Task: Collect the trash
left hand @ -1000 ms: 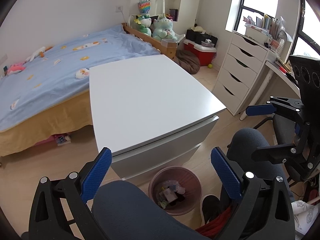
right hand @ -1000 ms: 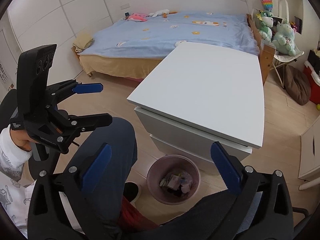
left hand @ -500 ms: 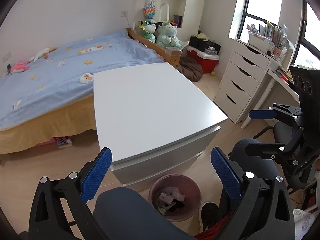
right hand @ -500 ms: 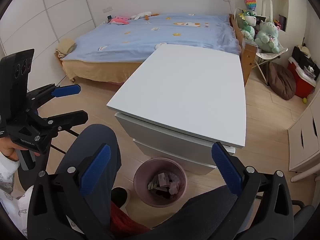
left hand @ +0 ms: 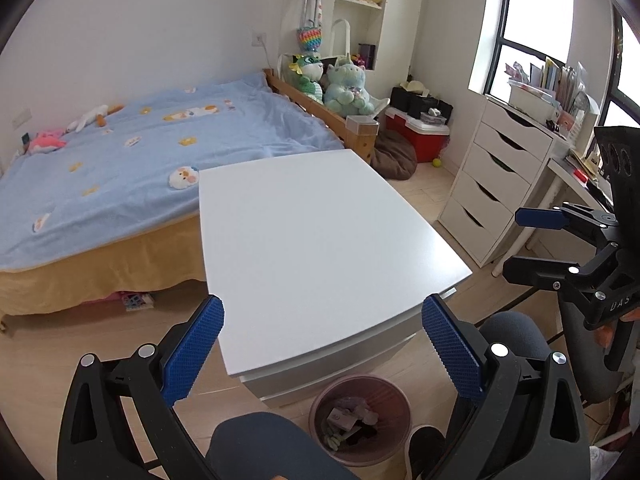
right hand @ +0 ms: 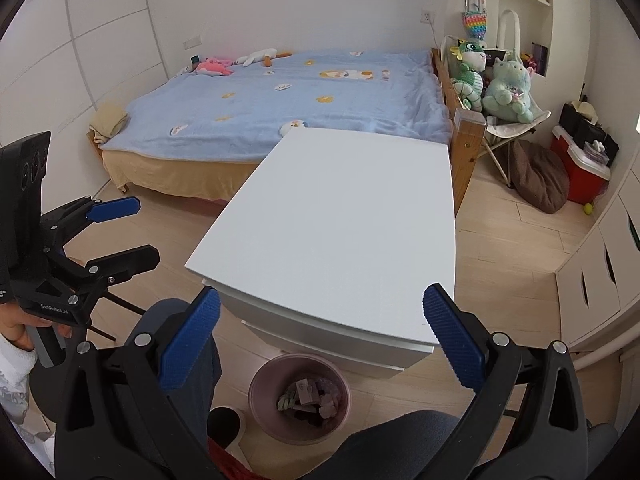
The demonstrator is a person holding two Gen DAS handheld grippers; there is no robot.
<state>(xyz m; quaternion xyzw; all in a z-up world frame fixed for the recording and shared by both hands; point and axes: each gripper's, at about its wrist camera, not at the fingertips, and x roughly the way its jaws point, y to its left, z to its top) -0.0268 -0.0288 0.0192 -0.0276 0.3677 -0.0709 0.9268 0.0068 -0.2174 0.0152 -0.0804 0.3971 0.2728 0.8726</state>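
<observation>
Both grippers were held raised above the near edge of the white table (left hand: 320,240), pointing forward and slightly down. The left gripper (left hand: 322,344) and the right gripper (right hand: 322,332) were built of black frames with blue, textured finger pads (left hand: 196,344). The jaws of both were spread wide, and nothing was held or touched. The trash (right hand: 308,398), crumpled scraps, was seen inside a round pink bin (right hand: 260,408) on the wooden floor (right hand: 500,264), below the table's near edge.
</observation>
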